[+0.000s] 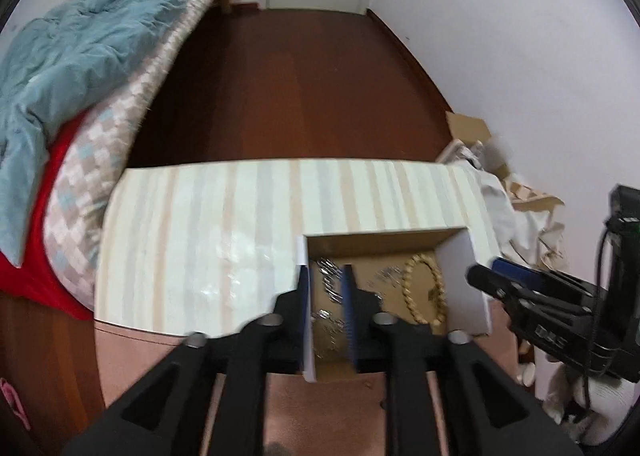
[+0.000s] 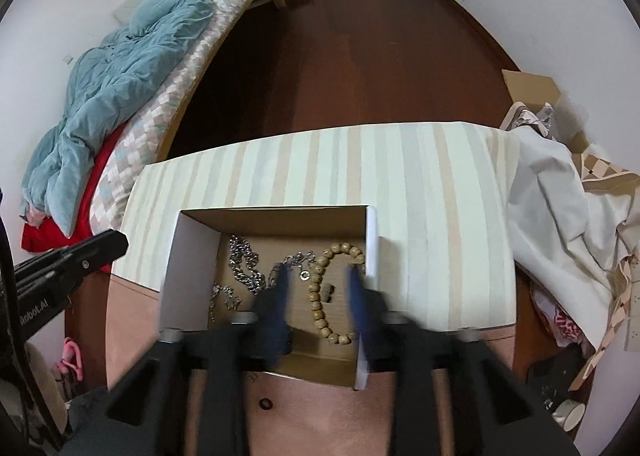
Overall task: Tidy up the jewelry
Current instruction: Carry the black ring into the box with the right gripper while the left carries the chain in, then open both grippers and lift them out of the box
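An open cardboard box with white walls sits on the table; it also shows in the left wrist view. Inside lie a wooden bead bracelet, a silver chain, a thin necklace with a ring pendant and another silver piece. The left wrist view shows the bead bracelet and the silver chains. My left gripper is open, straddling the box's left wall. My right gripper is open over the box, above the bracelet, holding nothing.
The table has a striped cloth at the back and a bare pink top in front with a small ring on it. A bed stands left. Cardboard and cloth clutter lies right.
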A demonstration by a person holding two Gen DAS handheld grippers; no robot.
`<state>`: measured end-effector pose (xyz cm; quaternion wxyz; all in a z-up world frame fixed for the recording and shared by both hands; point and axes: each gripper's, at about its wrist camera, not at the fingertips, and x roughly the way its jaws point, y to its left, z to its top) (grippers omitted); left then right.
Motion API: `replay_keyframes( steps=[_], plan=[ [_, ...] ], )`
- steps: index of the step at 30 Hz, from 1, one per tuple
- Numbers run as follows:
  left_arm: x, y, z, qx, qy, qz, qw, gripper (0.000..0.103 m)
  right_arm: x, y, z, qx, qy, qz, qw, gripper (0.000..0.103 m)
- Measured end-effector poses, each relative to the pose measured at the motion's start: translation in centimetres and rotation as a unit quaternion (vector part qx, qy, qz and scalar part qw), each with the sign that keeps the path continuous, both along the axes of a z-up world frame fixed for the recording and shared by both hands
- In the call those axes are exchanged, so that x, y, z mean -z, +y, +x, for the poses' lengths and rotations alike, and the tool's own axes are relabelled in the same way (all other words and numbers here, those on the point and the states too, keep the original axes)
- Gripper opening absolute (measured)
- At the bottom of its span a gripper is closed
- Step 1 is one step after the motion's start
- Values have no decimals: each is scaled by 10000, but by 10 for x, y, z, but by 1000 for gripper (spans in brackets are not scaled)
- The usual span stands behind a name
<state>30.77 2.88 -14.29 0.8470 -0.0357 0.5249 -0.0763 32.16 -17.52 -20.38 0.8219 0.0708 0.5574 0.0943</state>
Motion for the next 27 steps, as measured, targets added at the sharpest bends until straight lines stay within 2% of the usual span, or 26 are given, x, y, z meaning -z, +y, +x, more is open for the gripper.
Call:
replay_keyframes(
  steps=[1,2,3,5,7,9,10,13,15,17,27],
  plan=[
    [-2,2,-1,-64,-104,107,9999,43,-1,-1,0,18,-21,-7,10000,52],
    [-5,3,-3,-132,-185,199,9995,66,-2,-3,-1,23,-30,-7,10000,53],
    [-7,3,-5,-211,-286,314,9989,77,-3,-3,-1,41,-40,-32,10000,53],
    [-11,5,-9,-320,-461,488,9972,78,-7,-4,-5,73,-135,-178,9997,53],
    [-10,6,-12,-401,-497,681,9956,83,-10,-3,-9,113,-187,-328,9992,55],
    [-8,8,-19,-505,-565,815,9938,90,-11,-1,-14,135,-239,-524,9982,65],
    [-6,10,-22,-542,-601,861,9930,91,-11,-1,-17,160,-272,-632,9975,68],
    [-1,13,-28,-599,-582,934,9921,102,-11,0,-26,219,-333,-869,9954,79],
    [3,14,-35,-645,-574,964,9916,103,-10,2,-31,250,-378,-1032,9936,93],
    [8,14,-43,-677,-600,1017,9907,103,-10,6,-38,250,-423,-1279,9906,100],
    [9,5,-79,-639,-649,1170,9889,103,-17,19,-70,241,-536,-1440,9878,103]
  ],
)
